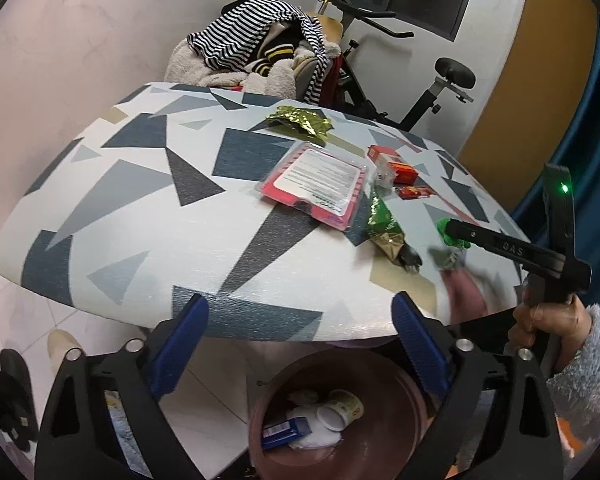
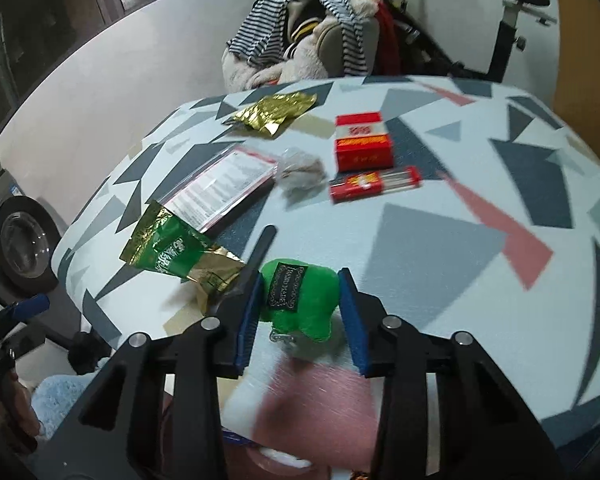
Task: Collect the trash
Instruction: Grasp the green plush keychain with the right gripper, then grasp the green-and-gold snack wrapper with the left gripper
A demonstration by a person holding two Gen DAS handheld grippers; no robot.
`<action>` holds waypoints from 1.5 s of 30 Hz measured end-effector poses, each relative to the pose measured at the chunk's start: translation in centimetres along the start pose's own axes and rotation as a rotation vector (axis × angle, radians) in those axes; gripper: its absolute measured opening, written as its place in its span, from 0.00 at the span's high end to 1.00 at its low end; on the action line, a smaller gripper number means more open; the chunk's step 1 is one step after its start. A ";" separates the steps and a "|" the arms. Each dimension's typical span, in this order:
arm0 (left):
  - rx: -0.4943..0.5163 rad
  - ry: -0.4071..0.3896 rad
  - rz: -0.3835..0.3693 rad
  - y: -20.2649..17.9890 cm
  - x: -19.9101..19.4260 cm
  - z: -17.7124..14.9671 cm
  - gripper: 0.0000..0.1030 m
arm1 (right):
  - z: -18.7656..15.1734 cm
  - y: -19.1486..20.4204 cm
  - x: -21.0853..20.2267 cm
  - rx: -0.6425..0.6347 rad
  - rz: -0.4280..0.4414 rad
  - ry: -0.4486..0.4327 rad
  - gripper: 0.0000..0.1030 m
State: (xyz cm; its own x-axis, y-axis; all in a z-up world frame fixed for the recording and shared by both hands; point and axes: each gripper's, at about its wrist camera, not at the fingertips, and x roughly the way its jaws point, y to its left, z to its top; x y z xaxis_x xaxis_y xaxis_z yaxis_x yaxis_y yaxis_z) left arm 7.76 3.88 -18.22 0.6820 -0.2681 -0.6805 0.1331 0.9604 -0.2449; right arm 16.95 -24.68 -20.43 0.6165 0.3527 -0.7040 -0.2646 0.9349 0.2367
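Note:
A table with a triangle-patterned cloth carries trash: a gold foil wrapper, a pink-edged plastic package, red boxes, a crumpled clear wrap and a green-gold foil bag. My right gripper holds a green plush keychain between its blue pads at the table's near edge; it also shows in the left wrist view. My left gripper is open and empty, below the table edge above a brown trash bin holding a cup and wrappers.
A chair piled with striped and fleecy clothes stands behind the table, next to an exercise bike. A washing machine is at the left. White floor tiles lie below.

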 end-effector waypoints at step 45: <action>0.195 -0.054 -0.154 -6.6 5.5 10.1 0.89 | -1.2 -0.6 -7.1 -0.015 -0.034 -0.099 0.61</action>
State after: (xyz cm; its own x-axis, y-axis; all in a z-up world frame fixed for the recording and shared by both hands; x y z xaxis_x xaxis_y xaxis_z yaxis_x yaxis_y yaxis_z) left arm 17.91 -3.13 -13.40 0.6797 -0.4131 -0.6061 0.3709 0.9065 -0.2018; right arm 11.80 -27.79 -16.36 0.6955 0.3233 -0.6417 -0.2527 0.9460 0.2028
